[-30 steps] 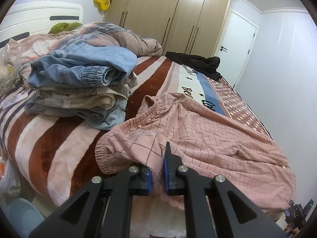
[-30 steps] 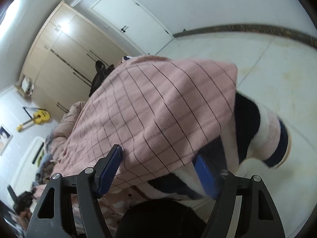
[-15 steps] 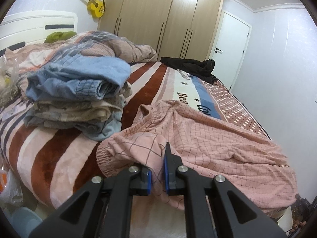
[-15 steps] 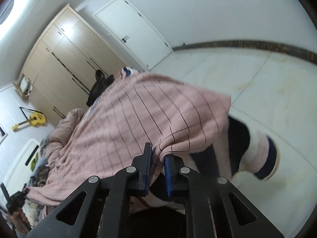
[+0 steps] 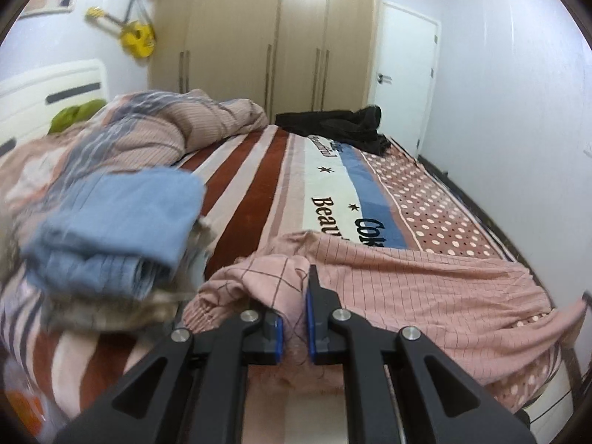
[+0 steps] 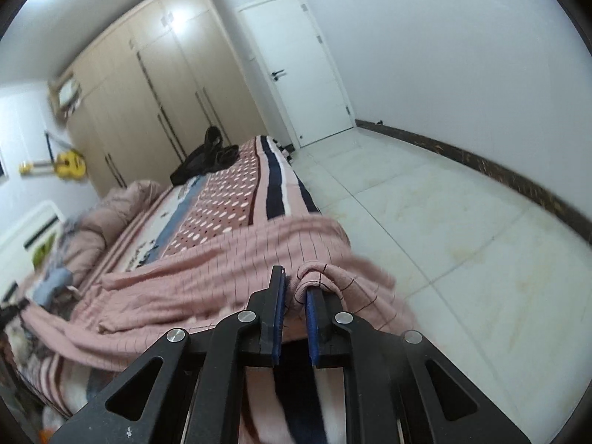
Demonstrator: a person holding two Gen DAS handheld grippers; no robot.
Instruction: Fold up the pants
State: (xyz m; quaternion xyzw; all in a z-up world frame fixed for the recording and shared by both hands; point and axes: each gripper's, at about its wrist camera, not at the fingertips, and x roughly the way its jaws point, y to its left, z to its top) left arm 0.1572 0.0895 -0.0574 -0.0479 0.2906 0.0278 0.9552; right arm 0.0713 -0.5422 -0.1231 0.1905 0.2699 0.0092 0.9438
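Both tongs are clamped on the pink checked pants (image 5: 425, 288): the left tongs (image 5: 294, 318) pinch the waistband at lower centre, the right tongs (image 6: 294, 296) the opposite end, over the striped bed (image 5: 266, 185).

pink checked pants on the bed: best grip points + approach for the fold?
Grip the pink checked pants at both ends, coming from the near bed edge: the gathered waistband, where the left hand-held gripper is shut on it, and the bunched leg end, pinched by the right hand-held gripper. They lie lengthwise along that edge.
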